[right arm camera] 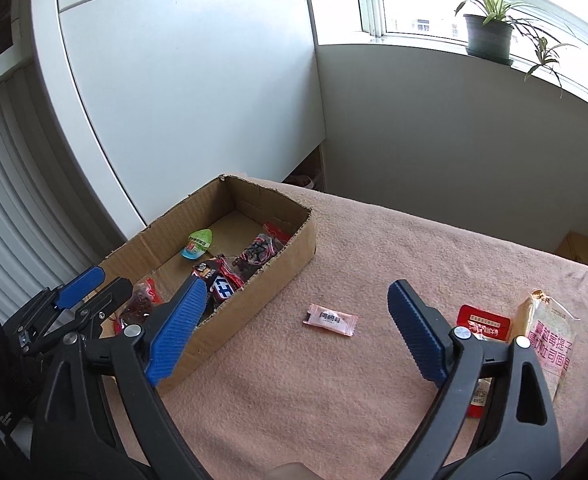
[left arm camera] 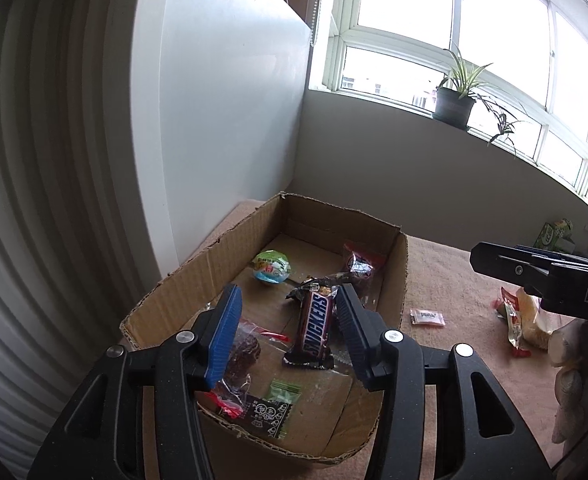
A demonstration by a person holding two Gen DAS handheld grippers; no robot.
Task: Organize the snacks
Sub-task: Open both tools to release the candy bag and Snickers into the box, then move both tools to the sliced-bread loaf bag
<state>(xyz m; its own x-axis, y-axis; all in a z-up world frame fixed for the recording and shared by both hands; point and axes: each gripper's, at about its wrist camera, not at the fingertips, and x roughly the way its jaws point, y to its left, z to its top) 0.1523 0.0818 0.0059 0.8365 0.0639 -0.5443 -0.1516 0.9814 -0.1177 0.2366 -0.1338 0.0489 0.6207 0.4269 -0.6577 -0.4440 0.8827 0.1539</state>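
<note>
The left gripper [left arm camera: 287, 294] hangs over the cardboard box [left arm camera: 398, 276], its blue-padded fingers spread apart with nothing between them; the Snickers bar [left arm camera: 313, 326] lies on the box floor just below the gap, and whether the right-hand pad touches the wrapper cannot be told from this angle. Around the bar in the box sit a round green-topped jelly cup [left arm camera: 271, 267] toward the far wall, a clear packet of dark snacks with red trim [left arm camera: 358, 266] in the far right corner, a dark round snack in clear wrap [left arm camera: 243, 354] near the left finger, and a green and black sachet [left arm camera: 277, 404] by the near wall. The right gripper [right arm camera: 296, 298] is held wide above the pink tablecloth [right arm camera: 374, 240], gripping nothing. A small pink candy packet [right arm camera: 330, 320] lies flat on the cloth between its two fingers, well clear of both pads and just beside the box's outer wall. Behind the right-hand finger lie a red packet [right arm camera: 484, 322] and a cream bread bag with pink lettering [right arm camera: 550, 344], touching each other. A potted spider plant [right arm camera: 490, 32] stands on the window sill.
</note>
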